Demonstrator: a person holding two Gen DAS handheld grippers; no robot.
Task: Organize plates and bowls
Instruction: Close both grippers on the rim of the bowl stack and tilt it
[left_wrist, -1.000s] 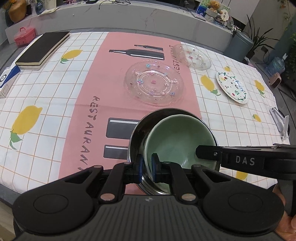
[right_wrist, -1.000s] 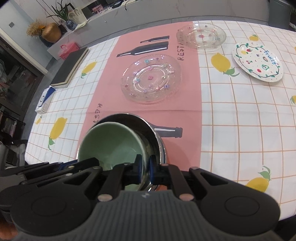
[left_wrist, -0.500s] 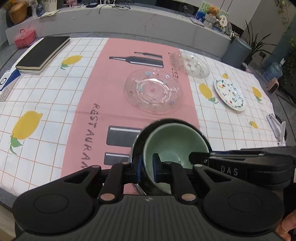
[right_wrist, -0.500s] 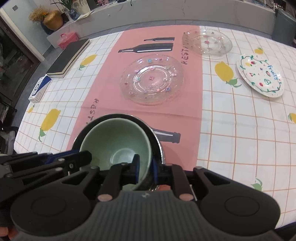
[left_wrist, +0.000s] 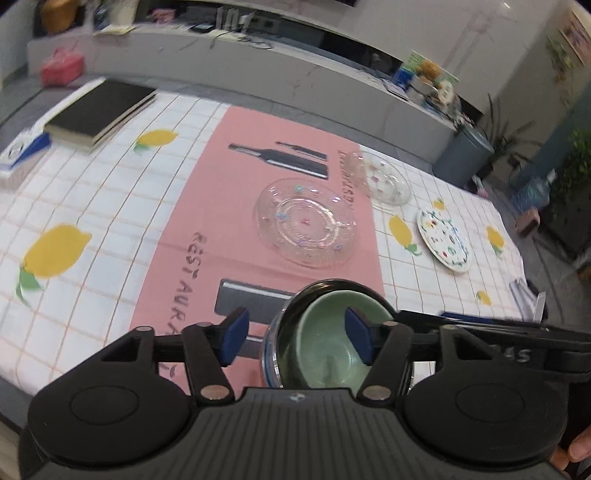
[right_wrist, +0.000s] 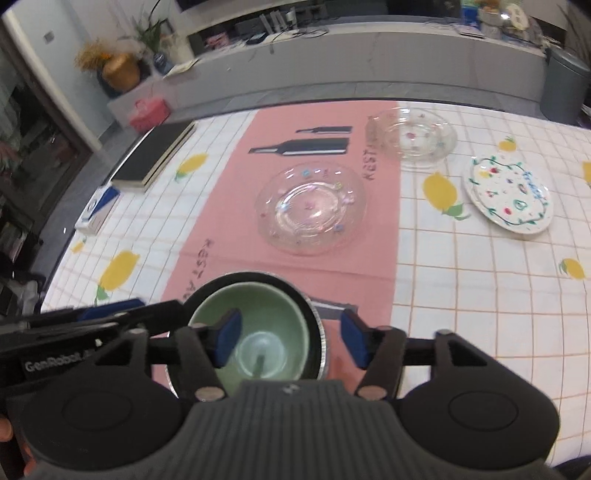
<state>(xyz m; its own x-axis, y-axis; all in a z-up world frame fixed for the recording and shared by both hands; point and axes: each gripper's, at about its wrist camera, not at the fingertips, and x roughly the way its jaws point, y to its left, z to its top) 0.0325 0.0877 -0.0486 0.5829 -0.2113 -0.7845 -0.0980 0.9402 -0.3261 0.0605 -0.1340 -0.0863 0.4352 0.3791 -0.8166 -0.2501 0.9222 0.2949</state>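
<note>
Down at 6 o'clock, we've got the green bowl (right_wrist: 255, 332) nested in the steel bowl (right_wrist: 316, 314), jaws on left gripper (left_wrist: 295, 334) and right gripper (right_wrist: 288, 338) opening, pinching nothing. Left: big glass plate (right_wrist: 312, 208), glass dish (right_wrist: 415, 138), painted plate (right_wrist: 511, 197), spread apart from 12 to 2.

L claw (left_wrist: 295, 334) jaws opening, R claw (right_wrist: 290, 338) jaws opening, both angled down

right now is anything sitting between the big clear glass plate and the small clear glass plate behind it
Nothing visible. Only bare pink tablecloth separates the large clear glass plate with coloured dots from the smaller clear glass plate. The white plate painted with fruit lies off to the side.
</note>
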